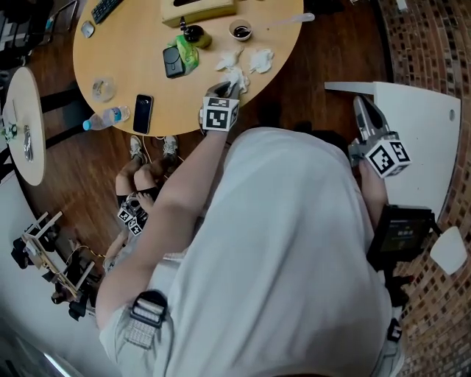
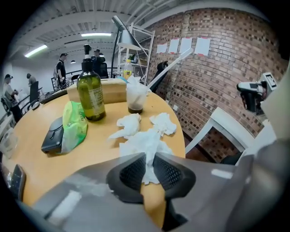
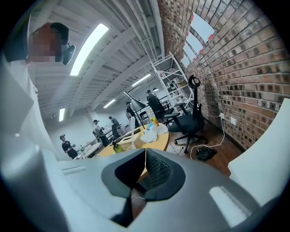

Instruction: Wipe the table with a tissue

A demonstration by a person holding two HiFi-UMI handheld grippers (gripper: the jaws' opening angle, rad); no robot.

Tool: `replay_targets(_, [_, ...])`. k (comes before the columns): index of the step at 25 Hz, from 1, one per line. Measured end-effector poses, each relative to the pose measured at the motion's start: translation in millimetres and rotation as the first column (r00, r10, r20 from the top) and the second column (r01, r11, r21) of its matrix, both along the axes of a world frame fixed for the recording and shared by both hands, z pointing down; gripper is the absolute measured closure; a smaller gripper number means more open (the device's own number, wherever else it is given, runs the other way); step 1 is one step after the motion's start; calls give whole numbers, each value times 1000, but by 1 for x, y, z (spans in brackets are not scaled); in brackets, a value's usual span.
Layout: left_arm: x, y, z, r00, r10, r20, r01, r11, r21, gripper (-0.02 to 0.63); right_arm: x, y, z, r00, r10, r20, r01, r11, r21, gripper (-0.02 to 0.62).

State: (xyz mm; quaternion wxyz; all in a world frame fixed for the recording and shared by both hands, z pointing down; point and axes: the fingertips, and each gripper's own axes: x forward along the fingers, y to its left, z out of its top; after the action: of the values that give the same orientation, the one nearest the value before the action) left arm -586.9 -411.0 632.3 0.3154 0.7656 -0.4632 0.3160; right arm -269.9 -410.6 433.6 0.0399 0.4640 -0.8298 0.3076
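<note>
A white tissue (image 2: 144,146) lies on the round wooden table (image 1: 118,44) near its front right edge. My left gripper (image 2: 149,157) is shut on the tissue's near end. In the head view the left gripper (image 1: 224,88) reaches over the table edge onto that tissue (image 1: 237,76). Two more crumpled tissues (image 2: 129,124) (image 2: 163,123) lie just beyond it. My right gripper (image 1: 362,104) hovers over a white side table (image 1: 419,110), away from the wooden table. In the right gripper view the right gripper (image 3: 145,156) has its jaws closed together with nothing between them.
On the wooden table stand a green bottle (image 2: 90,97), a cup with a straw (image 2: 136,99), a green packet (image 2: 74,128), a tissue box (image 1: 199,11), a phone (image 1: 143,113) and a water bottle (image 1: 107,118). A person's legs and shoes (image 1: 151,147) show beside the table.
</note>
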Motion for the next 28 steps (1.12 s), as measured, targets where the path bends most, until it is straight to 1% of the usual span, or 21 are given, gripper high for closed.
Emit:
replay_targets(4, [-8, -3, -22, 994, -37, -99, 43, 998, 53, 546, 2, 0, 1, 1000, 29, 12, -29, 1000, -6, 586])
replay_targets(7, [-8, -6, -38, 983, -55, -176, 68, 995, 68, 547, 4, 0, 3, 999, 43, 21, -43, 999, -8, 586])
replay_targets(9, [-2, -7, -47, 974, -48, -223, 66, 995, 76, 546, 7, 2, 2, 998, 56, 26, -56, 998, -4, 586])
replay_targets(11, [9, -7, -56, 964, -10, -264, 36, 995, 91, 548, 8, 6, -1, 997, 78, 25, -78, 997, 4, 586])
replay_targets(13, [25, -8, -59, 956, 63, -288, -33, 994, 108, 546, 12, 12, -1, 994, 110, 12, -110, 994, 10, 586])
replay_targets(16, [38, -13, -57, 944, 184, -272, -151, 979, 136, 546, 7, 11, 8, 989, 148, 8, -148, 989, 16, 586])
replay_targets(18, [47, -16, -61, 933, 259, -251, -225, 962, 157, 547, 4, 11, 11, 984, 176, 22, -176, 984, 16, 586])
replay_targets(21, [93, -9, -69, 896, 381, -230, -346, 921, 179, 547, 28, 31, 7, 972, 235, 17, -235, 972, 2, 586])
replay_targets(23, [130, -5, -75, 859, 456, -234, -419, 887, 193, 546, 49, 46, 5, 958, 286, 8, -286, 958, -2, 586])
replay_targets(25, [163, -4, -81, 813, 527, -246, -486, 848, 209, 546, 67, 61, 4, 941, 340, 2, -340, 941, 0, 586])
replay_targets(28, [202, -3, -86, 757, 598, -262, -553, 801, 228, 546, 88, 80, 8, 916, 401, -6, -401, 916, 3, 586])
